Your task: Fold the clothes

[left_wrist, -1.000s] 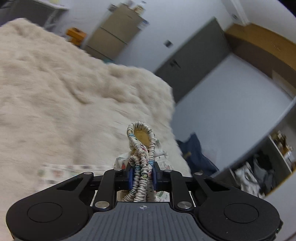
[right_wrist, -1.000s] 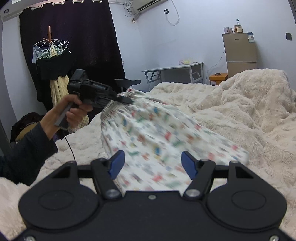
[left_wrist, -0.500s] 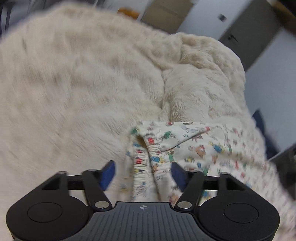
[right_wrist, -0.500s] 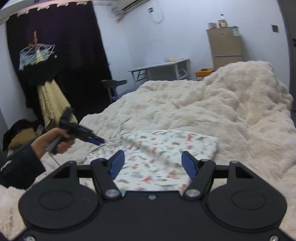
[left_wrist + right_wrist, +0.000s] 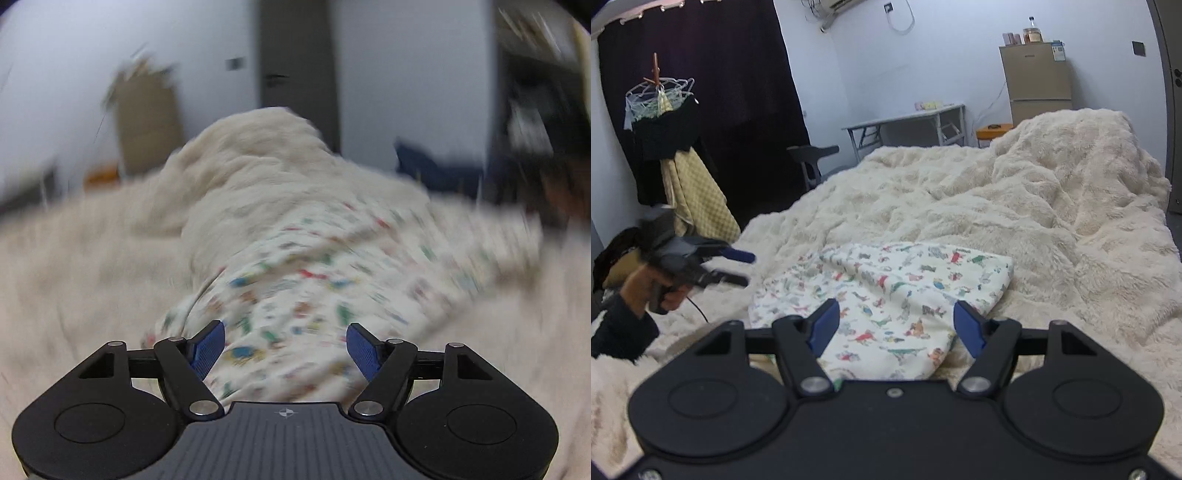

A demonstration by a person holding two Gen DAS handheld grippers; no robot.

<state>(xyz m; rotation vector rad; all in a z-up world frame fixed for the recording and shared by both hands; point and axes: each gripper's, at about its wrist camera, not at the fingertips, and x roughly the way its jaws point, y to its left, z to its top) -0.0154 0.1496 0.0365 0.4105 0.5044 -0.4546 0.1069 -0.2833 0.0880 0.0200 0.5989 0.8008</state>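
A white garment with a colourful animal print (image 5: pixel 905 280) lies folded on the cream fluffy blanket (image 5: pixel 1034 206). My right gripper (image 5: pixel 897 306) hovers open over its near edge, pads clear of the cloth. Off the garment's left edge, my left gripper (image 5: pixel 744 269) is held by a person's hand (image 5: pixel 646 284); its jaws are closing slightly with nothing between them. The left wrist view is blurred by motion. There the garment (image 5: pixel 314 295) spreads ahead of the left gripper (image 5: pixel 285 328), whose blue pads stand apart and press on nothing.
Beyond the bed stand a beige fridge (image 5: pixel 1036 81), a grey folding table (image 5: pixel 905 118) and a dark chair (image 5: pixel 812 151). A coat rack with hanging clothes (image 5: pixel 665 122) stands left before a dark curtain. The blanket bunches high at the back right.
My left gripper let go of the garment's bunched waistband, which dropped flat onto the bed. That gripper then rolled and drew back to the left. The right gripper barely moved.
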